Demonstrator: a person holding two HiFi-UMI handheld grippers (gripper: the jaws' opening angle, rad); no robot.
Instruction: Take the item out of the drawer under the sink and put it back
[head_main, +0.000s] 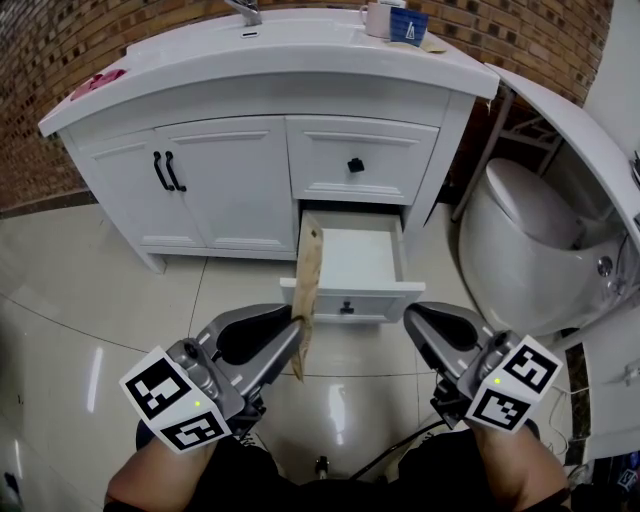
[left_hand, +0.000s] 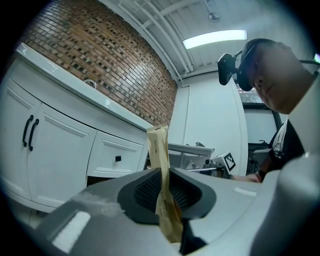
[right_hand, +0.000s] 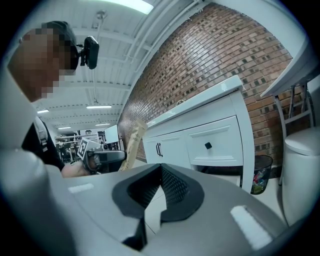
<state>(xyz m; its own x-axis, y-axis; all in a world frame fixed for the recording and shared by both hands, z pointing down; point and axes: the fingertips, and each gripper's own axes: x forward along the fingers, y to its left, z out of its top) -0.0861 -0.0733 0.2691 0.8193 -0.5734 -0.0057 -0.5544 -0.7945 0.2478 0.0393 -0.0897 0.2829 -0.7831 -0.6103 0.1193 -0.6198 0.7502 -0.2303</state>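
head view: a flat tan packet (head_main: 308, 268) is held on edge over the front left corner of the open drawer (head_main: 372, 302), the lower of the two under the sink counter (head_main: 300, 50). it is pinched near its lower end by the left gripper (head_main: 291, 328), which is set just in front of that drawer. the drawer's white inside is seen bare, as far as this view shows. the right gripper (head_main: 418, 318) is held just in front of the drawer's right corner, touching nothing. the closed upper drawer (head_main: 355, 160) sits directly above the open one, and a toilet (head_main: 515, 235) stands to its right.

left gripper view: the packet (left_hand: 159, 150) is shown clamped between the two ribbed pads (left_hand: 147, 192). its upper end rises clear of the jaws, close to upright.

right gripper view: the jaw tips are seen brought together with nothing between them — only floor tile shows through the gap behind the tips. the left gripper (right_hand: 102, 156) and its packet appear off to the side.

progress: the first half of the task is judged done, since the item is out and clear of the open drawer. what is left is for the packet to be lowered back inside and let go — whether the drawer must then be pushed shut is not stated.
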